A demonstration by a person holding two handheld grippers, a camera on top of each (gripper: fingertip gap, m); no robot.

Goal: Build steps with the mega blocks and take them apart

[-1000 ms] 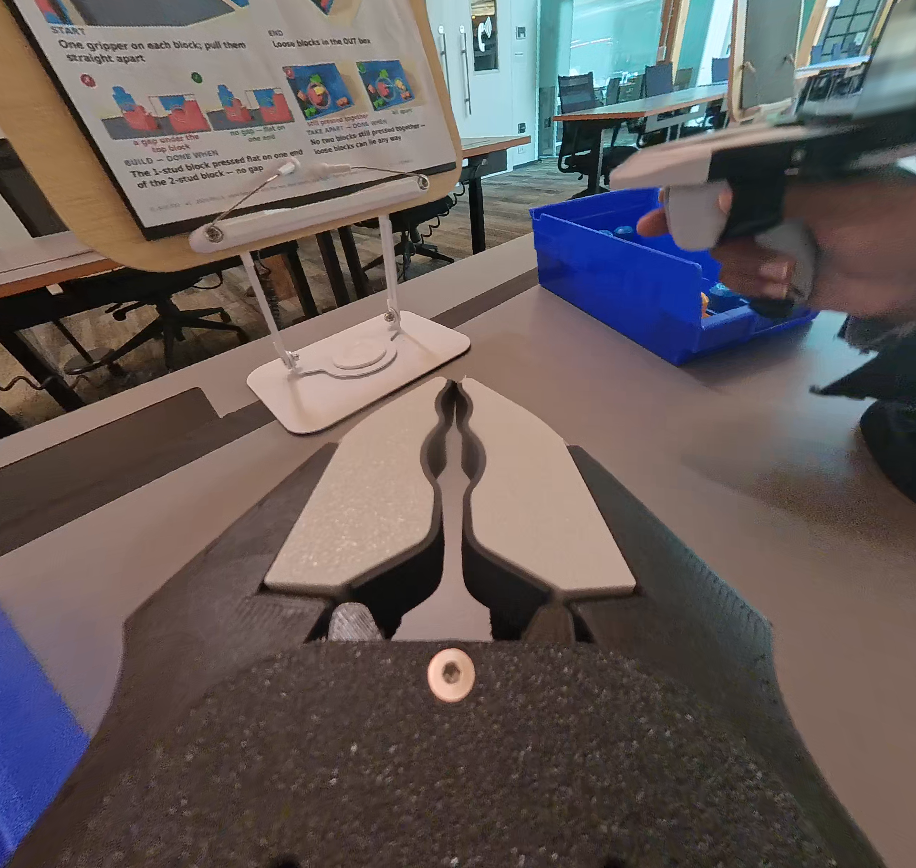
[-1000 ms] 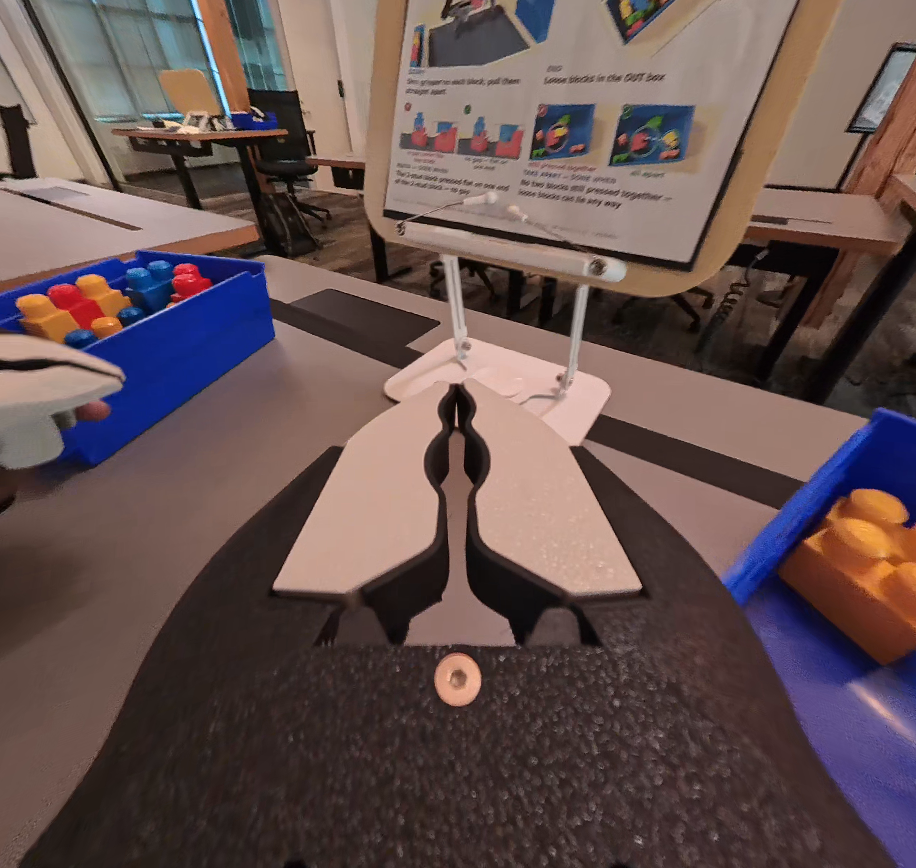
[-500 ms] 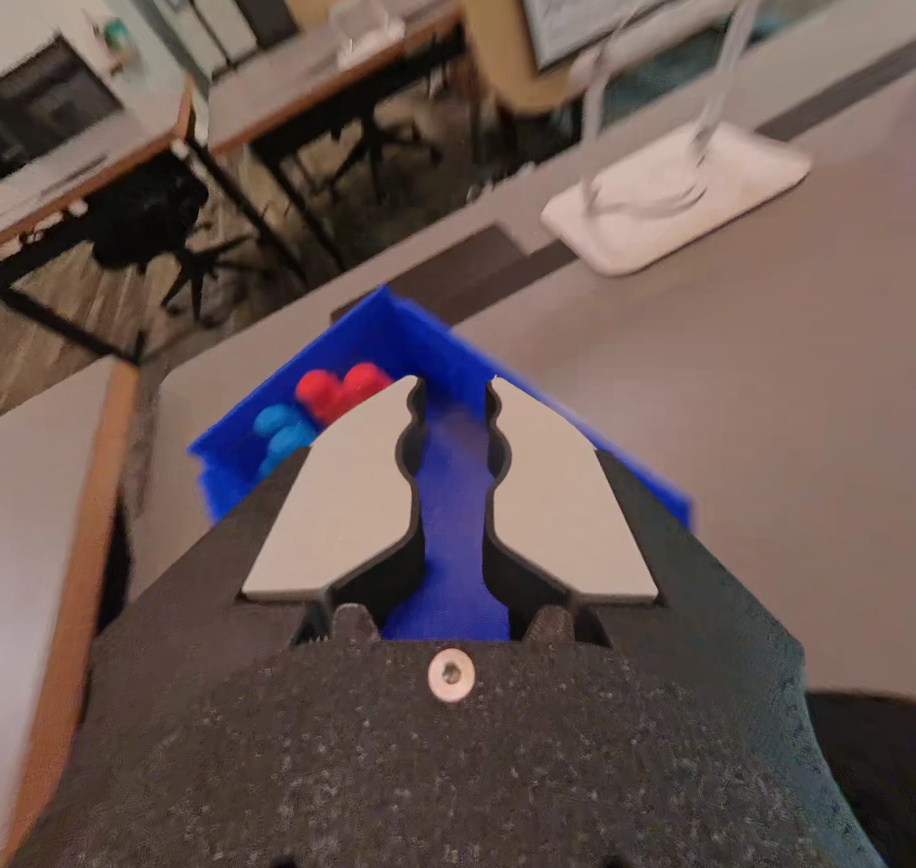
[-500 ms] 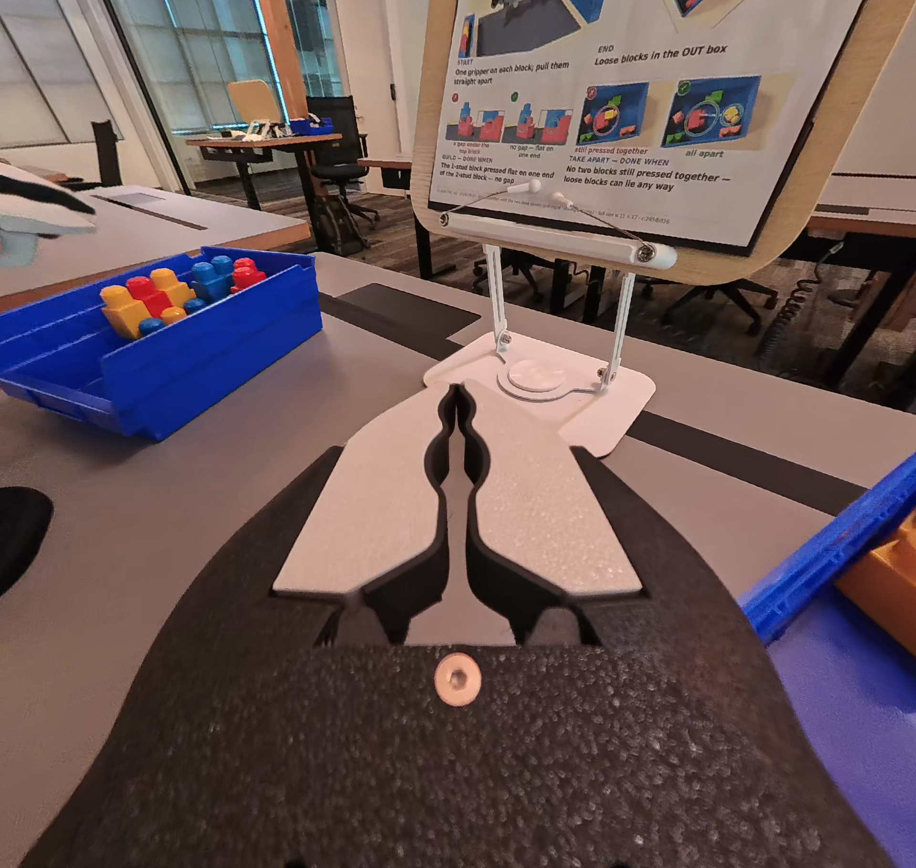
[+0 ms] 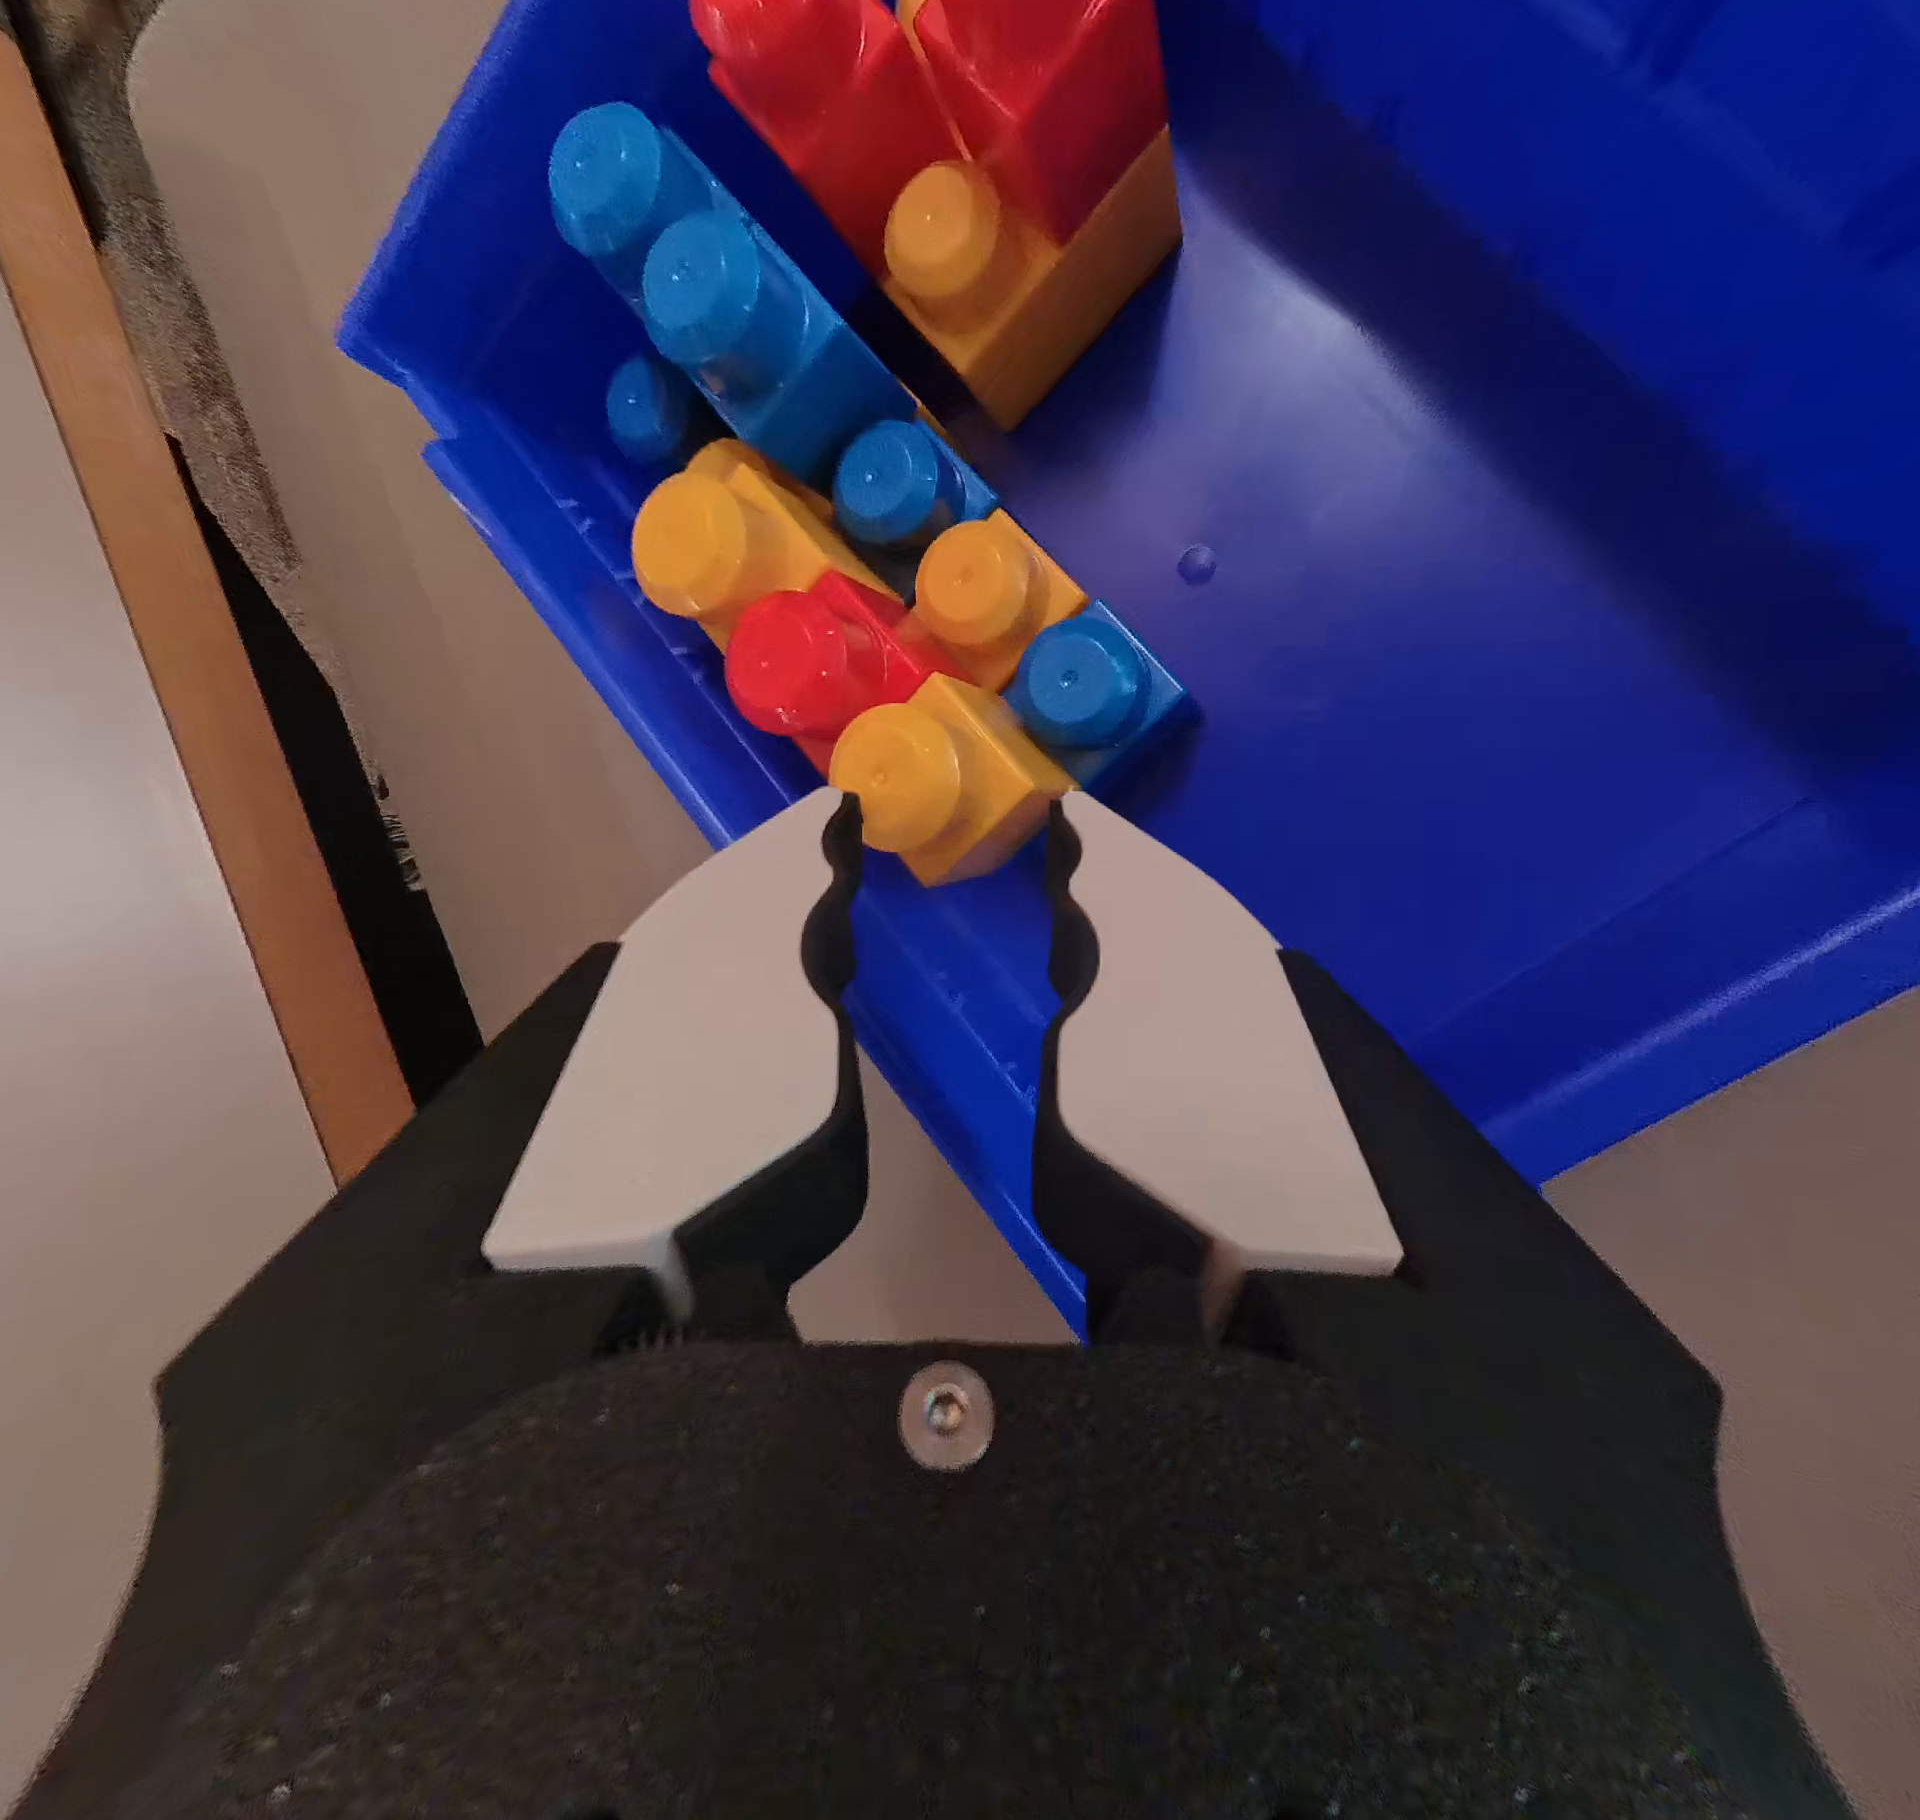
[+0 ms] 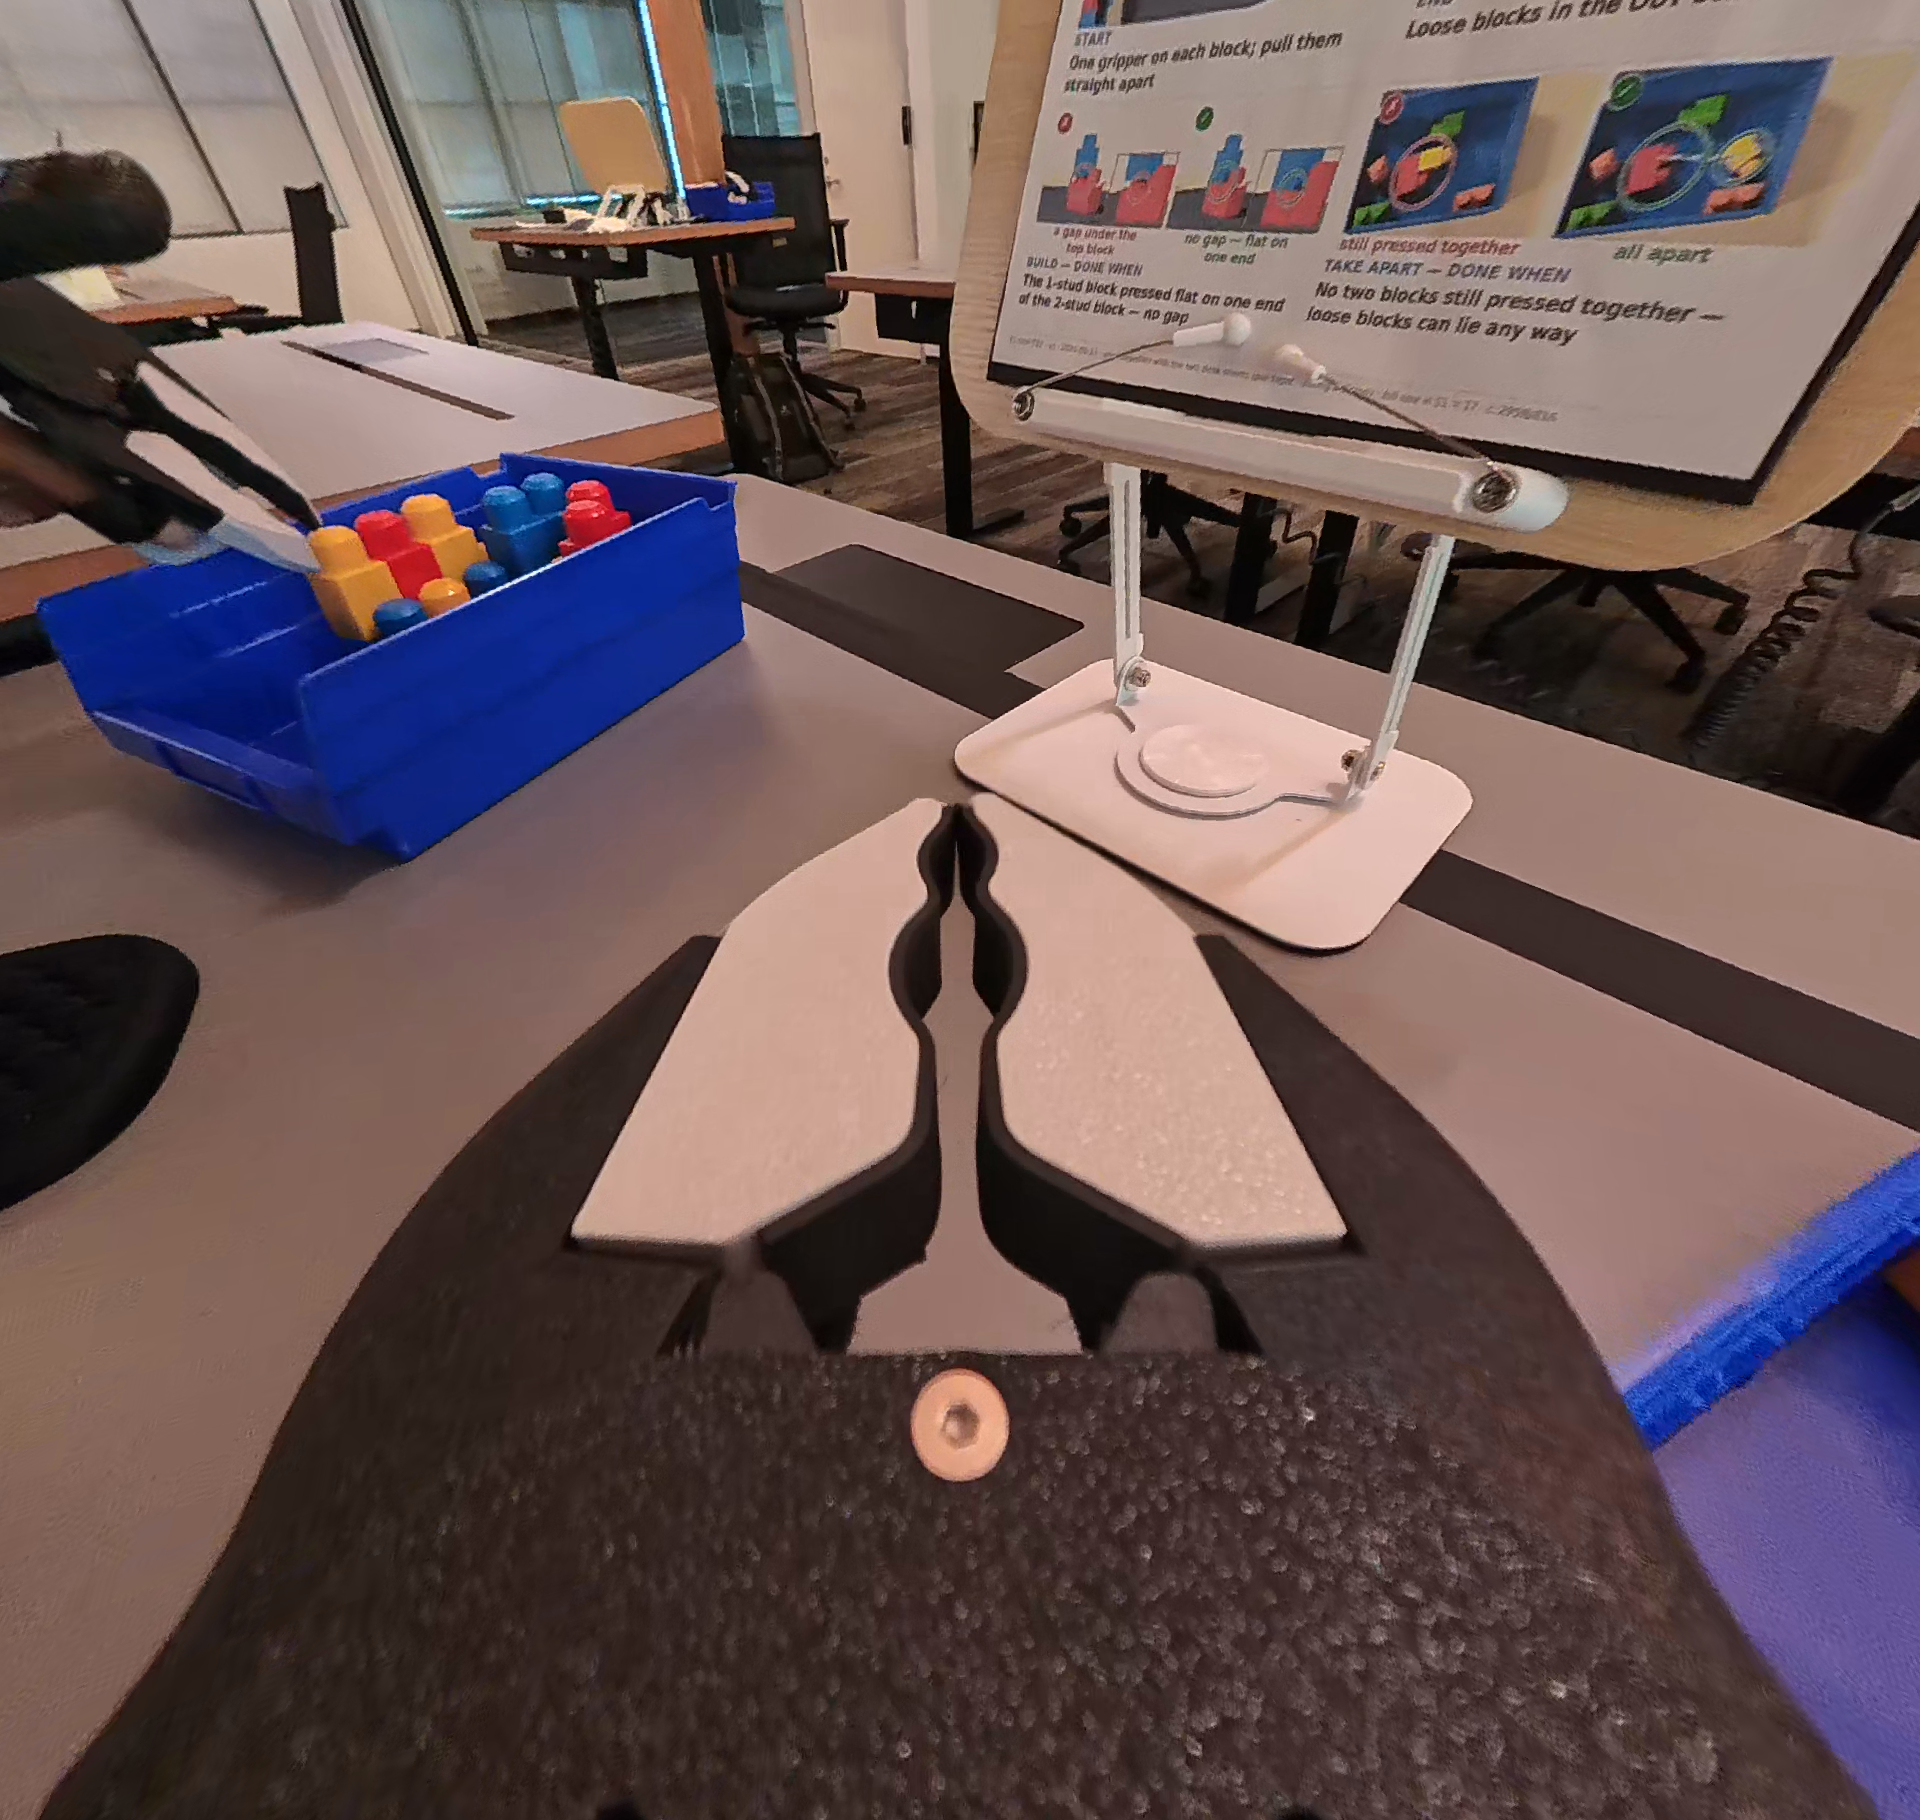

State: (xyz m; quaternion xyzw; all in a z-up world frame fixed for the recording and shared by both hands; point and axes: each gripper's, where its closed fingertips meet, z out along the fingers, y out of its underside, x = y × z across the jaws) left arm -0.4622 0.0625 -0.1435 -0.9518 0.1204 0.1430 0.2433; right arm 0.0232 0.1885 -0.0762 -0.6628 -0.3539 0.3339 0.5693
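Note:
My left gripper (image 5: 951, 814) is open and points down into a blue bin (image 5: 1455, 627). Its fingertips flank the near end of a yellow one-stud block (image 5: 940, 783). Behind that block lie several joined red, yellow and blue mega blocks, among them a red-on-yellow pair (image 5: 1039, 108) and a blue two-stud block (image 5: 717, 305). In the right wrist view the same bin (image 6: 499, 721) stands at the left, with the left gripper (image 6: 260, 534) at the yellow block (image 6: 348, 575). My right gripper (image 6: 954, 814) is shut and empty, low over the grey table.
A white stand (image 6: 1226, 804) holds an instruction board (image 6: 1455, 160) just beyond my right gripper. A second blue bin (image 6: 1787, 1303) sits at the lower right. A black pad (image 6: 73, 1043) lies at the left. The table edge (image 5: 208, 627) runs left of the bin. About 50 cm separates my left fingertips from my right.
My left gripper swung left from the stand, tilted down over the bin, opened wider and came up to the yellow block. My right gripper stayed shut and turned slightly left.

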